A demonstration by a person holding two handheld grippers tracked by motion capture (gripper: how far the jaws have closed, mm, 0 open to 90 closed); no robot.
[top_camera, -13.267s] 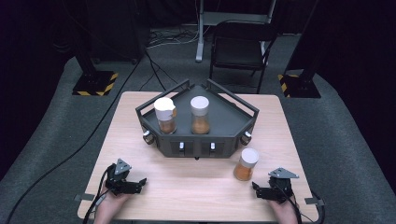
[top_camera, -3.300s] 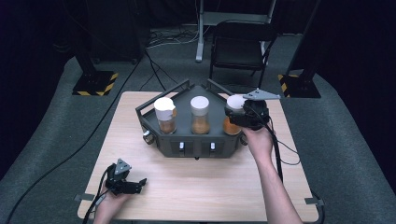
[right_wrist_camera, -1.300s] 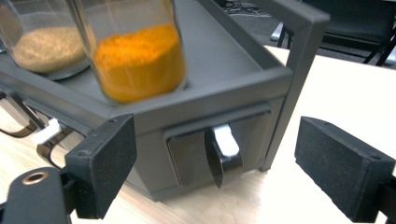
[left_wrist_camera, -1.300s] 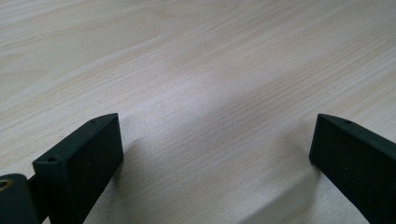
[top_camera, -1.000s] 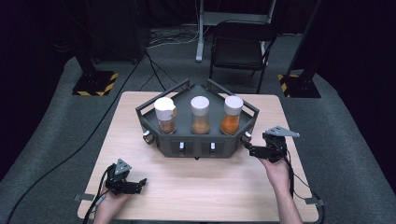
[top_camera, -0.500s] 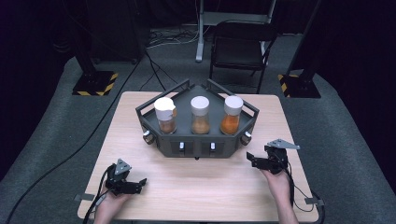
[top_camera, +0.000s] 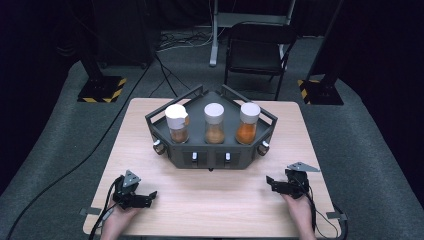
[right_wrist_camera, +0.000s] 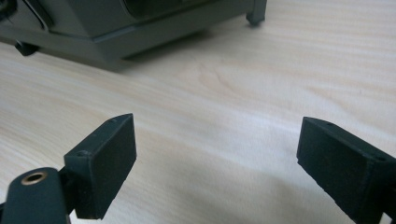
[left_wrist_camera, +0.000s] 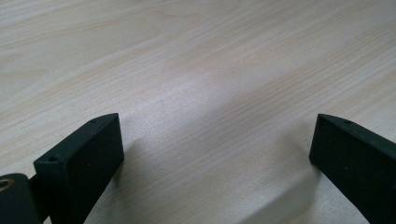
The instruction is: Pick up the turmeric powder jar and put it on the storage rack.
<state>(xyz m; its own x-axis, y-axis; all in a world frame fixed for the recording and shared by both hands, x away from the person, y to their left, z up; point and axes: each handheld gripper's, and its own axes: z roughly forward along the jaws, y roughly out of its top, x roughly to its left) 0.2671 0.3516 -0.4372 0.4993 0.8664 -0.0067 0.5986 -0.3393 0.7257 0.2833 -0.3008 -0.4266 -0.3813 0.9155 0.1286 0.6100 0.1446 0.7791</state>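
Note:
A dark grey rack [top_camera: 210, 159] stands at the middle of the wooden table and holds three white-capped spice jars: a brown one [top_camera: 177, 123] at left, a tan one [top_camera: 214, 123] in the middle, an orange one [top_camera: 248, 123] at right. My right gripper [top_camera: 270, 182] rests low at the table's front right, open with nothing between its jaws; in the right gripper view [right_wrist_camera: 217, 156] the rack's base [right_wrist_camera: 140, 28] lies ahead. My left gripper [top_camera: 150, 196] lies at the front left, open and empty, with bare wood between its jaws in the left gripper view [left_wrist_camera: 217, 149].
The table [top_camera: 210, 210] has bare wood in front of the rack between the two hands. Behind the table stand a black chair [top_camera: 257, 50] and stands with yellow-black striped bases [top_camera: 100, 90] on grey carpet.
My right gripper has come down and toward the front right of the table from beside the rack. The left gripper has stayed put. All three jars stand in the rack.

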